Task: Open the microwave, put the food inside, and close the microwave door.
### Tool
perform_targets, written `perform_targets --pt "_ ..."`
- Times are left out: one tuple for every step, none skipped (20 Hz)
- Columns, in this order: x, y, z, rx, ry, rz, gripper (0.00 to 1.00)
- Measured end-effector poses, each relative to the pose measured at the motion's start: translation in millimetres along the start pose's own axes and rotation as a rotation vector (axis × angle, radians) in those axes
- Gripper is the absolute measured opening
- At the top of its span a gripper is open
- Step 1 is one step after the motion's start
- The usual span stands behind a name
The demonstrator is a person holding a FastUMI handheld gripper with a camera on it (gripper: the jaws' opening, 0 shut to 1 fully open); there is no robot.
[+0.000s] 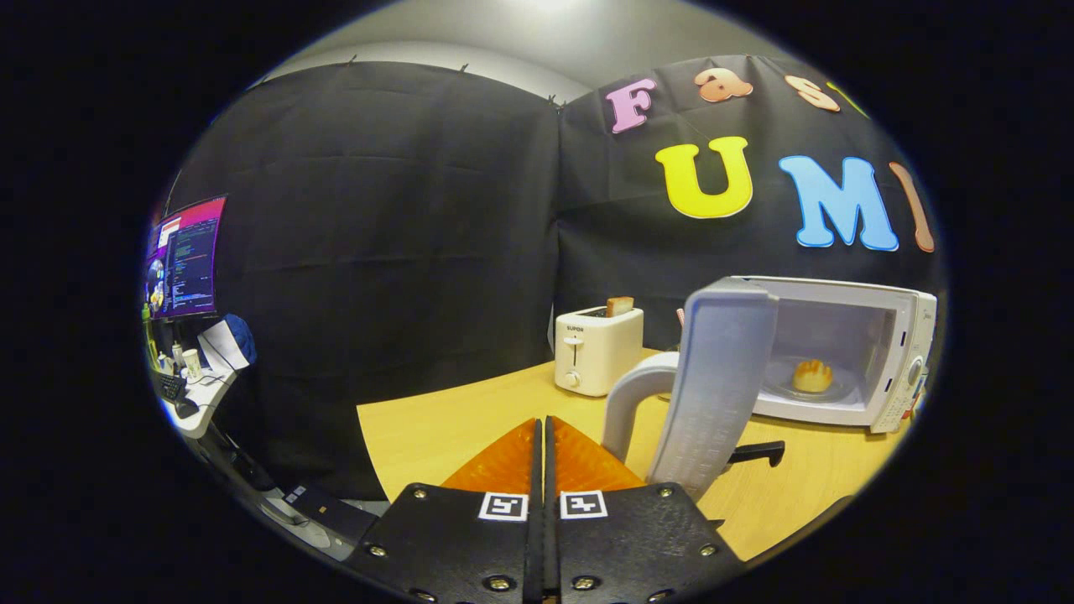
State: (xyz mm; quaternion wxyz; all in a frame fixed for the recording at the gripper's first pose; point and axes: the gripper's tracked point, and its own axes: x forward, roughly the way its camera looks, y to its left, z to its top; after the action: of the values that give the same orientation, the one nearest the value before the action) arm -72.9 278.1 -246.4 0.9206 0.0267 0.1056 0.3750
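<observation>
Open microwave door (713, 386) hiding the oven's left interior, monitor (186, 256) text too small to read

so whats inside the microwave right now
A golden piece of food sits on the turntable plate inside the microwave. The open door covers the cavity's near side. The gripper is shut, holding nothing.

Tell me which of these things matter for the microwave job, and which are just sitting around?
Job:
white microwave, its open grey door, golden bread roll inside, the gripper, fingers shut on nothing.

Bystanders:
white toaster holding a slice, computer monitor, paper cup.
</observation>
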Motion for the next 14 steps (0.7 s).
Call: perform_targets --pt "0.2 0.7 -3.6 0.023 0.004 0.019 0.0" --pt "-1.5 -1.9 -3.4 0.035 0.004 0.022 0.0" --pt "-7.6 -6.6 -2.6 0.024 0.002 0.014 0.0" --pt "-13.1 -11.8 -1.1 0.003 -0.002 -0.001 0.0" --pt "-20.0 -15.8 -4.6 -0.014 -0.003 -0.017 0.0" --pt "-25.4 -24.4 -5.5 -0.022 0.0 -0.033 0.0" --pt "-30.6 -34.6 -7.1 -0.021 0.004 -0.049 0.0" --pt "-36.4 -44.9 -5.6 -0.018 0.003 -0.069 0.0" --pt "-41.6 -56.1 -2.0 -0.02 0.001 -0.094 0.0" --pt "-48.2 -70.2 1.4 -0.03 -0.004 -0.125 0.0" --pt "-54.3 -84.8 4.1 -0.038 -0.009 -0.158 0.0" --pt "-58.3 -101.4 6.4 -0.039 -0.009 -0.192 0.0" --pt "-60.6 -117.7 5.6 -0.035 -0.006 -0.222 0.0" --pt "-63.1 -135.2 5.4 -0.029 -0.001 -0.251 0.0"
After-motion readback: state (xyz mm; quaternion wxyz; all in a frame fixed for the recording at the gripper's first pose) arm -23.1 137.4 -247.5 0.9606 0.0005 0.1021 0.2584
